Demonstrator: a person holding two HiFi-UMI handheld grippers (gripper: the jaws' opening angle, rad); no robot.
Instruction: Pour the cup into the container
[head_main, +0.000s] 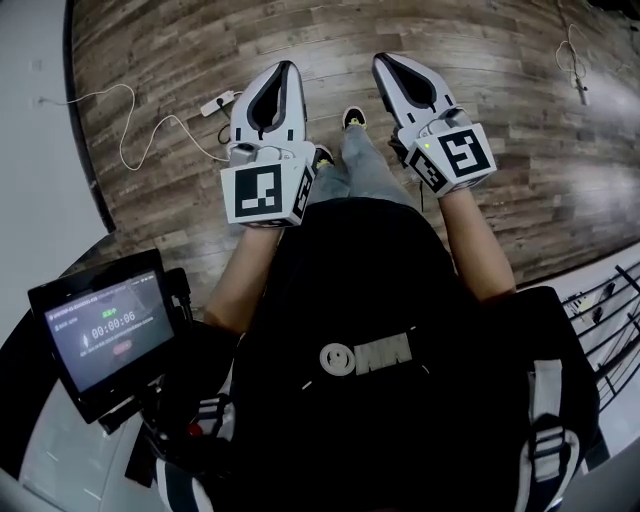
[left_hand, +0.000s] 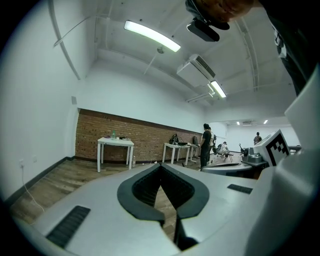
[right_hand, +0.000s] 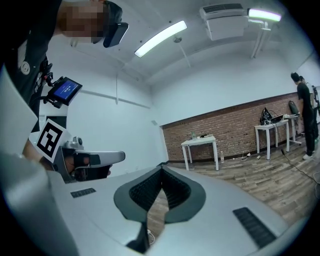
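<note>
**Both claws closed and empty above a wooden floor**
Head view: the left gripper (head_main: 289, 70) and right gripper (head_main: 386, 62) are level and side by side over the wooden floor (head_main: 500, 150). Left gripper view: the jaws meet at the tips with nothing between them, and a white table (left_hand: 115, 142) stands by a brick wall (left_hand: 145, 135). Right gripper view: the jaws are likewise closed on nothing. No view shows the cup or the container.

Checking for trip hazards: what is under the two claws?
Under the left claw and right claw: wood floor, the person's leg and shoe, and a power strip off to the side. Both claws are shut and empty. The floor they cover is hidden.
</note>
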